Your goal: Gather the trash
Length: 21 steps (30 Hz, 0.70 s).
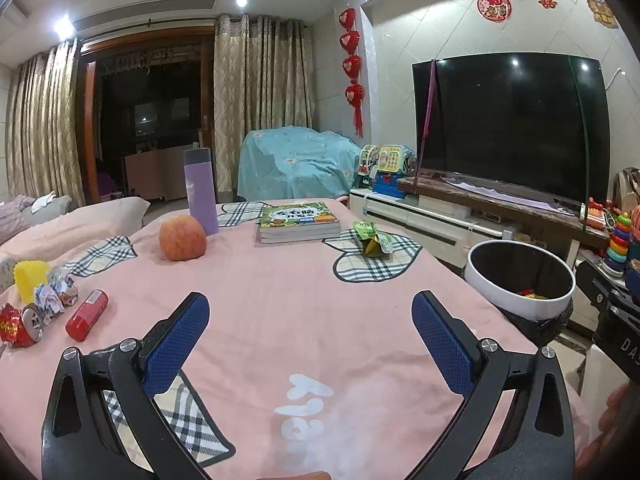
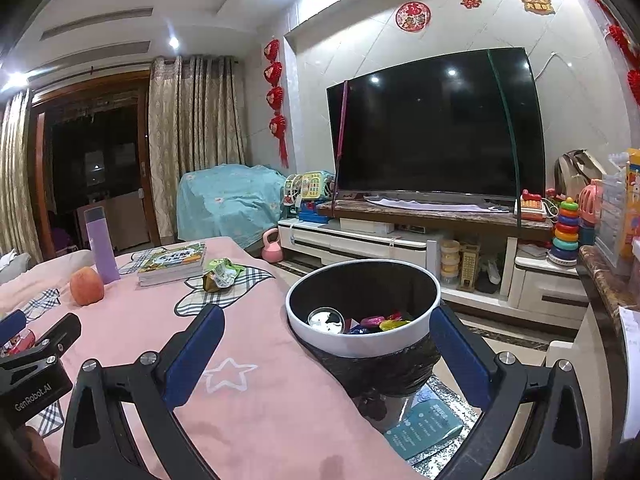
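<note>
Both tools are hanging empty over the pink-covered desk [image 1: 280, 300]: left tool [image 1: 311, 314] gaping wide, right tool [image 2: 327, 330] likewise. Crushed can [image 1: 30, 322], paper wads [image 1: 54, 294] and red tube [image 1: 87, 315] are lying far left; green wrapper [image 1: 372, 240] is sitting mid-desk, bin [image 2: 362, 340] standing beside the right edge.

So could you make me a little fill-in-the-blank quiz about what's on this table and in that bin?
1. The purple bottle stands right behind the ____.
2. The green wrapper lies on the pink cloth to the right of the stack of ____.
3. The left gripper and right gripper both have blue fingers spread ____, holding nothing.
4. The white bin beside the table is lined with a ____ bag.

Missing words: apple; books; open; black
</note>
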Tool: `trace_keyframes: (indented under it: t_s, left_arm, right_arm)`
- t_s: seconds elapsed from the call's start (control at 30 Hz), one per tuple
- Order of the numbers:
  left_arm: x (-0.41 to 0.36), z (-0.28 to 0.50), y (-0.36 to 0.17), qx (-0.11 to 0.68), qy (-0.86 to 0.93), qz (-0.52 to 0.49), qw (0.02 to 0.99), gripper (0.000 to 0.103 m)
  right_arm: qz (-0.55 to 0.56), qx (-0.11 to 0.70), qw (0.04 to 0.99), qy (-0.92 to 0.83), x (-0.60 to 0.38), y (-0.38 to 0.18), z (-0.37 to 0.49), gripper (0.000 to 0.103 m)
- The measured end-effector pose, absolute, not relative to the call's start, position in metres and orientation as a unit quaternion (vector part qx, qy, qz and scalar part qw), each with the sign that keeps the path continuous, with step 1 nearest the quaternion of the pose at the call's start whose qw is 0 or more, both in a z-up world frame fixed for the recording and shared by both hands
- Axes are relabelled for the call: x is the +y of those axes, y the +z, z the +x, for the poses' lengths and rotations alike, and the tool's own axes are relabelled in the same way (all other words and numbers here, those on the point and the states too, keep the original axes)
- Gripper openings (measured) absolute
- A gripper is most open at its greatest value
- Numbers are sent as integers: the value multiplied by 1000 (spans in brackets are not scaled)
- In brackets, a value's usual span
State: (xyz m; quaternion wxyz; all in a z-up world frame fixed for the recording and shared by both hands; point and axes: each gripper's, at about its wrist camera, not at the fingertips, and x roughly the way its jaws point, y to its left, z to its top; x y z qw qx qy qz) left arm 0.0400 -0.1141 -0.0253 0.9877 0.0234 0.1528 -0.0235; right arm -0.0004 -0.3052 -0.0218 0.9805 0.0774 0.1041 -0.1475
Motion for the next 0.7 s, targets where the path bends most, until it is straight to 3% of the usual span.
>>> trace_keyframes:
  t_s: [0.7]
  left_arm:
    - [-113, 38, -28, 150, -22, 25, 988, 103]
  right_arm:
    - [79, 100, 982, -138, -306, -20, -2, 103]
